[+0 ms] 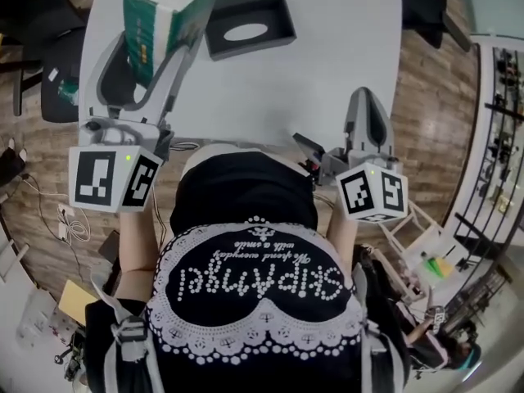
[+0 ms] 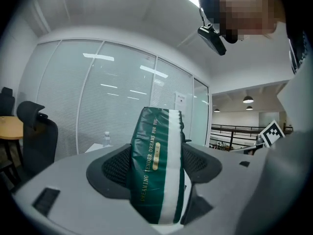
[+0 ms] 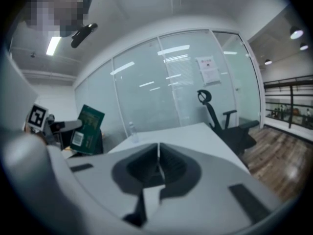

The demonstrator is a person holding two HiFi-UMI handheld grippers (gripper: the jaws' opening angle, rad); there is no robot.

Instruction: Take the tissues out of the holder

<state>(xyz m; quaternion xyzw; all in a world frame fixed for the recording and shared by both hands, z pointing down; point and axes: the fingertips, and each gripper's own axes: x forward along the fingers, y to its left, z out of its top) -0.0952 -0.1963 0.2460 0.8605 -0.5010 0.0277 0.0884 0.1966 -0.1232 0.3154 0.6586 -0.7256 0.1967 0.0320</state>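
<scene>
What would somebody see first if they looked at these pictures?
The green tissue pack stands out first, held up in the air by the left tongs over the white table. Next comes the dark holder with its oval hole, lying on the table beside the pack. The right tongs are shut on nothing, near the table's front edge.

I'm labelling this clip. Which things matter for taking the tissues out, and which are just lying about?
Job in hand: tissue pack, gripped in left claw; holder; right claw, shut and empty.
Lying about: water bottle; office chair.
</scene>
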